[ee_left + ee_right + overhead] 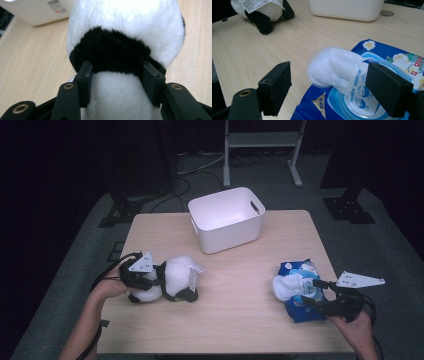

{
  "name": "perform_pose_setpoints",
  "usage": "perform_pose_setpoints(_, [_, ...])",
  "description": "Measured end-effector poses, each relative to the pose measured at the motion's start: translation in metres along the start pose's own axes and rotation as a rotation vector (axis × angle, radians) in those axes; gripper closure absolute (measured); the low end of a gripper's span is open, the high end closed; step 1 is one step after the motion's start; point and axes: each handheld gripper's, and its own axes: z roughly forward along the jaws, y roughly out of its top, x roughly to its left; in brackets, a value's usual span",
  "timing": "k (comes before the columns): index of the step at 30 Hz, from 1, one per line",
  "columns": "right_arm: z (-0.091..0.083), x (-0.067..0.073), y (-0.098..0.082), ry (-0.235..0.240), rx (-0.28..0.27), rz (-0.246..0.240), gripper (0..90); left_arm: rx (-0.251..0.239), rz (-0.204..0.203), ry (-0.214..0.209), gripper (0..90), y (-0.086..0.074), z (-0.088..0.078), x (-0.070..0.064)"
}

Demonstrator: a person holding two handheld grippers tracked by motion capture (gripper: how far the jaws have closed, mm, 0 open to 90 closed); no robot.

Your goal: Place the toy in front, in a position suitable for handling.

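Gripping the plush panda [170, 279] with your left tool [161, 281], jaws pressing its black band | panda lying on the table [235, 320] at left, in front of the white bin [227, 219] | your right tool [316, 292] gaping wide over the blue wipes pack [300, 290], clamping nothing.

Bare tabletop [235, 285] between toy [170, 282] and wipes [300, 290]
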Motion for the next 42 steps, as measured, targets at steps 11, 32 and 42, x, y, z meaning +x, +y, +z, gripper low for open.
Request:
perform_pose_setpoints(11, [-0.003, -0.002, -0.002, 0.004, -0.014, 0.016, 19.2, -0.066, 0.022, -0.002, 55.3, 0.018, -0.005, -0.003])
perform_pose_setpoints(32, [-0.006, -0.004, 0.0, 0.016, -0.038, 0.024, 19.1, -0.247, 0.176, -0.13, 55.7, 0.128, 0.017, -0.04])
perform_pose_setpoints(42, [-0.008, -0.005, -0.001, 0.021, -0.037, 0.027, 19.1, -0.242, 0.158, -0.178, 55.7, 0.147, 0.053, -0.065])
